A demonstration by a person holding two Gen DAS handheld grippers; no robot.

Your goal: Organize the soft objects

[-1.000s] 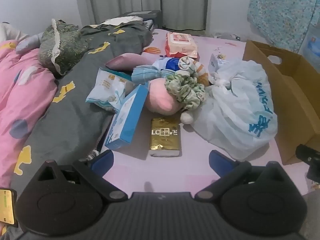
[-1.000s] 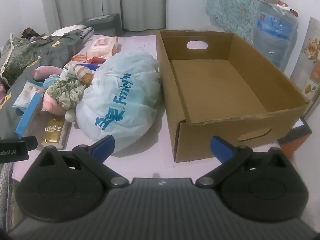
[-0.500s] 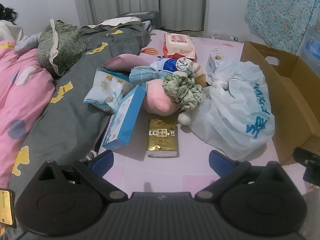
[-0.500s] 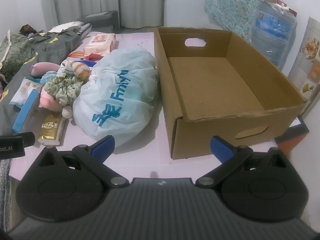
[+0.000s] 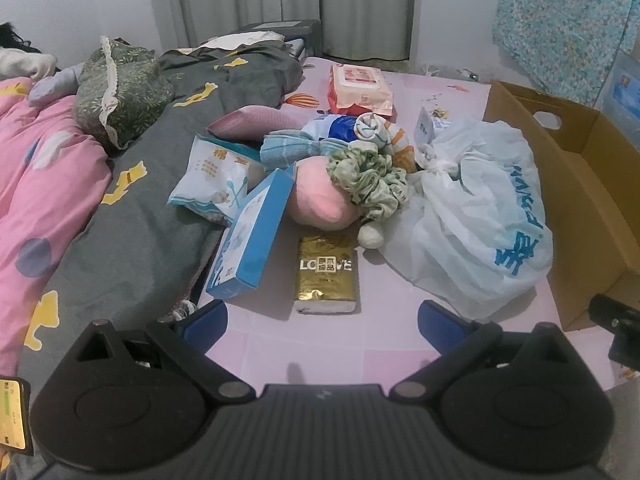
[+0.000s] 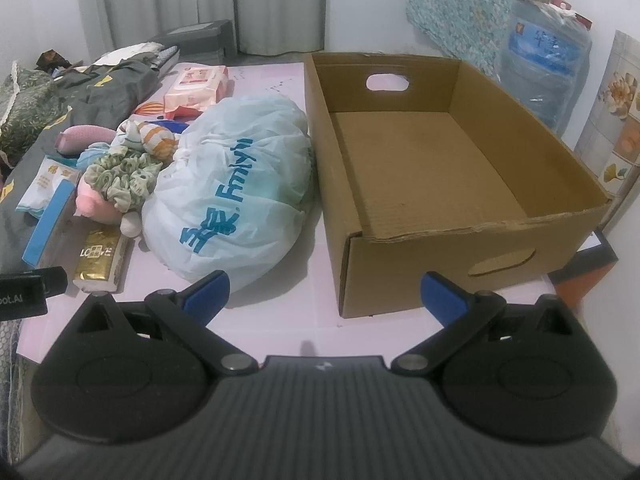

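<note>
While both jaws sit spread and empty, I'd grab the plastic bag (image 6: 236,196) low. Then drop it in the cardboard box (image 6: 404,264).

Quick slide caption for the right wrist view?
Open right gripper faces an empty cardboard box, with a tied plastic bag beside it.

Brightness: you have dim, even indoor light with a cool cast
Shadows: soft ones fall toward you from the cardboard box (image 6: 440,184), and beside it from the plastic bag (image 6: 236,196)
Glare: faint sheen on that bag, stronger on the gold pack (image 5: 326,270)
Distortion: fisheye bends the box walls; corners go black
Focus: sharp near the box, softer at the curtains (image 5: 288,0) behind it
</note>
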